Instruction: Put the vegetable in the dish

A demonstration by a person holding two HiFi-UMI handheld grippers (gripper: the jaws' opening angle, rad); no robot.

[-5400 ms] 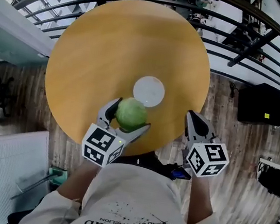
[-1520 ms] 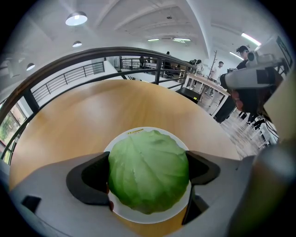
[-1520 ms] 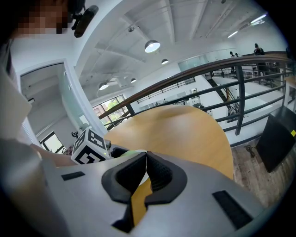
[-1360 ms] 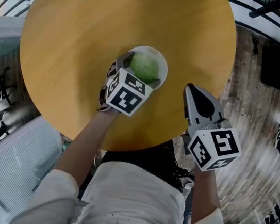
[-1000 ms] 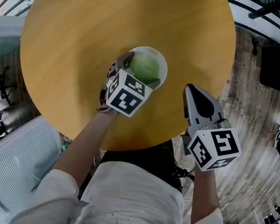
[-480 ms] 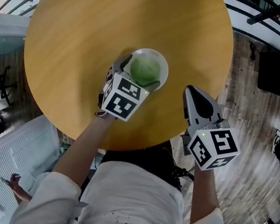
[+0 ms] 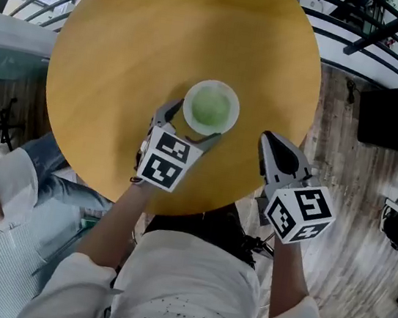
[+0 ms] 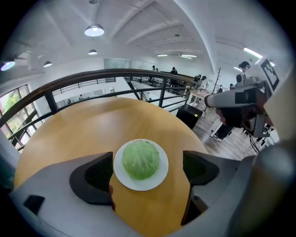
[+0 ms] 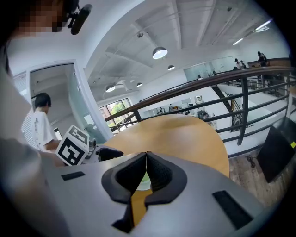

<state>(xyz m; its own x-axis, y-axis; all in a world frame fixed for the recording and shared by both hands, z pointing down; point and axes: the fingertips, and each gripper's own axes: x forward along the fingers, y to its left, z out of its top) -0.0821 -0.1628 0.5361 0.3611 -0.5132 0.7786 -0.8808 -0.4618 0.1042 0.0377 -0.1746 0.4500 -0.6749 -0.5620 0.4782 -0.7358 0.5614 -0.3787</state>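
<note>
The cabbage (image 7: 210, 107) sits in the white dish (image 7: 232, 98), roughly centred, with a ring of bare rim showing all round it. The dish stands on the round wooden bench (image 7: 166, 31), a little toward the 6 o'clock edge in the head view.

The left claw (image 7: 192, 122) is wide open and holds nothing. Seen from the head, it lies at about 7 o'clock from the dish and points toward 1 o'clock, so dish and cabbage are straight ahead along its own line. In the left gripper view the dish shows in the gap between the jaws, with the cabbage clear of both. The left jaw overlaps the rim in that view, and I cannot tell whether it touches or merely hangs above it.

The right claw (image 7: 269, 138) is closed on nothing, its jaws pressed together. It is at about 4 o'clock from the dish, near the bench edge, and well apart from the cabbage.

The cabbage is near round, so it has no long axis that matters. The placing looks done. What remains is probably a straight pull-back of the left claw toward 7 o'clock, which keeps both jaws clear of the rim.
</note>
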